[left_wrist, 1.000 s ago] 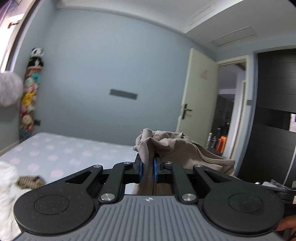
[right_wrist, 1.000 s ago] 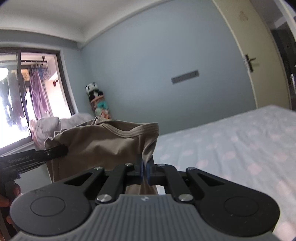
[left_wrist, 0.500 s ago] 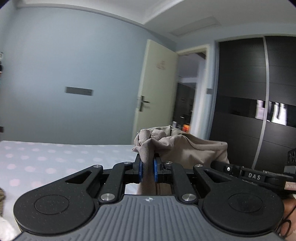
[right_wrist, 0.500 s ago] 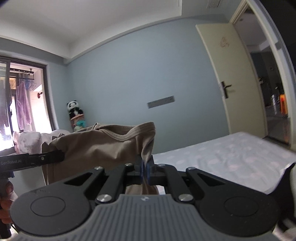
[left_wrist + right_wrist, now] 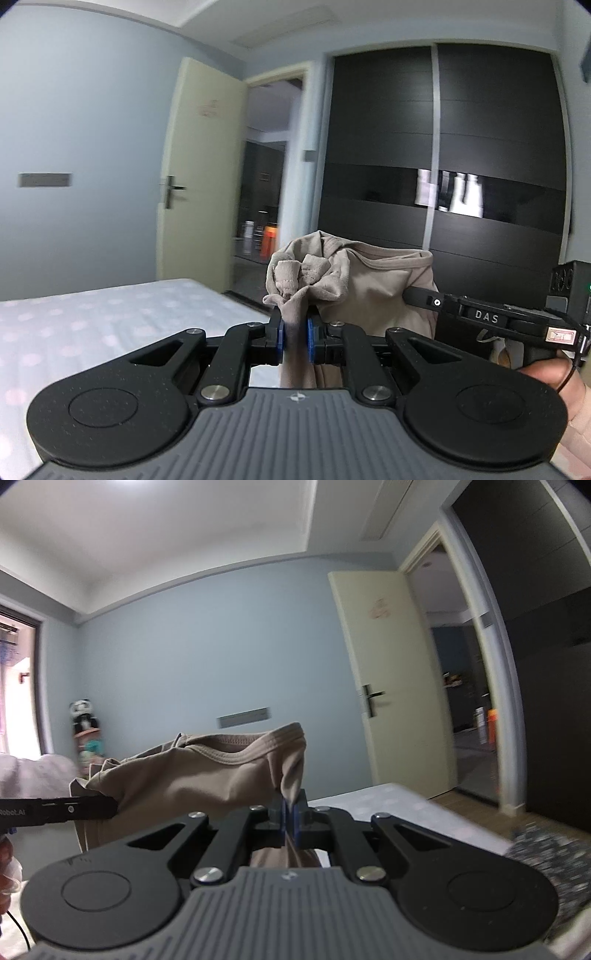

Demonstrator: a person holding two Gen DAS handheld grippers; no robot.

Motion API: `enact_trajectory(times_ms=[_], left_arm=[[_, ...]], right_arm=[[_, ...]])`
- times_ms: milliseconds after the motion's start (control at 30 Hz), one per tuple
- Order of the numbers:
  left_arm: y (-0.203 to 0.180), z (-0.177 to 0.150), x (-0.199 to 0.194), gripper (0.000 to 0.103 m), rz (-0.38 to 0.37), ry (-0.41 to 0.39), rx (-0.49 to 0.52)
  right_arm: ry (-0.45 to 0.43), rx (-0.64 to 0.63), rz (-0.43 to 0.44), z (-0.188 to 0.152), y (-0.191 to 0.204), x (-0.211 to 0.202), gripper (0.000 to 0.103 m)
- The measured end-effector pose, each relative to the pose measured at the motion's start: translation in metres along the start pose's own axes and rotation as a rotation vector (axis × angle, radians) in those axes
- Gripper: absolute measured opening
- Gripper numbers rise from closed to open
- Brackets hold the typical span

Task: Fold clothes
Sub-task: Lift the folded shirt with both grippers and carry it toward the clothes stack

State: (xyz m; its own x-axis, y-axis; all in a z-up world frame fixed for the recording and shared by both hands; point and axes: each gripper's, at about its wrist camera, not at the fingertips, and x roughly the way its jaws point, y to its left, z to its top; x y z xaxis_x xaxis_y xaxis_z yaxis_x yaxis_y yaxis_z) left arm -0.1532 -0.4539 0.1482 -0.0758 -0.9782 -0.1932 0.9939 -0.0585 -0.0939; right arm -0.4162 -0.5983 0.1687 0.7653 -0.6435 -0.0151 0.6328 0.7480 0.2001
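Left wrist view: tan garment (image 5: 373,291) hangs in the air, bunched at one corner between my left claw (image 5: 294,339) pads, which are closed down on a thick wad of cloth. Right wrist view shows the other corner pinched in my right claw (image 5: 290,821), pads nearly touching w/ only a thin bit of hem between them. So both claws are clamped on the same garment, held up off the bed (image 5: 110,314), well above it.

Step in hand, as I judge it: spread the garment flat btwn the two claws before laying it down. To do it well I'd pull the claws apart evenly till the top edge goes taut, keep both at the same height, and lower w/o letting the hanging part fold under itself. Left grip has too much cloth bunched in, so that side may come out wrinkled; prob. worth a shake.

Orientation: ribbed band edge (image 5: 236,751) runs along the top, roughly level from one claw to the other, sagging a little in the middle. Long axis looks to run claw to claw; the rest drops straight down below the view, so I can't tell its full length.

Beyond it: pale door (image 5: 199,173) ajar, dark wardrobe (image 5: 443,147), blue wall (image 5: 203,657).
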Motion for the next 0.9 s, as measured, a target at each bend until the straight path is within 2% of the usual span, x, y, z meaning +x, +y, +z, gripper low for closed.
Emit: enact_trajectory(times_ms=[267, 500, 700, 900], left_arm=[[-0.048, -0.008, 0.055, 0.009, -0.149, 0.014, -0.002], [-0.057, -0.028, 0.103, 0.009, -0.242, 0.047, -0.127], [-0.057, -0.054, 0.133, 0.009, -0.262, 0.091, -0.170], [-0.038, -0.063, 0.175, 0.009, -0.215, 0.145, -0.220]], right_arm=[[-0.018, -0.012, -0.151, 0.017, -0.063, -0.036, 0.005], [0.010, 0.002, -0.250, 0.024, -0.121, -0.047, 0.005], [0.072, -0.026, -0.298, 0.028, -0.160, -0.032, 0.005], [0.135, -0.013, -0.291, 0.023, -0.185, 0.016, 0.005]])
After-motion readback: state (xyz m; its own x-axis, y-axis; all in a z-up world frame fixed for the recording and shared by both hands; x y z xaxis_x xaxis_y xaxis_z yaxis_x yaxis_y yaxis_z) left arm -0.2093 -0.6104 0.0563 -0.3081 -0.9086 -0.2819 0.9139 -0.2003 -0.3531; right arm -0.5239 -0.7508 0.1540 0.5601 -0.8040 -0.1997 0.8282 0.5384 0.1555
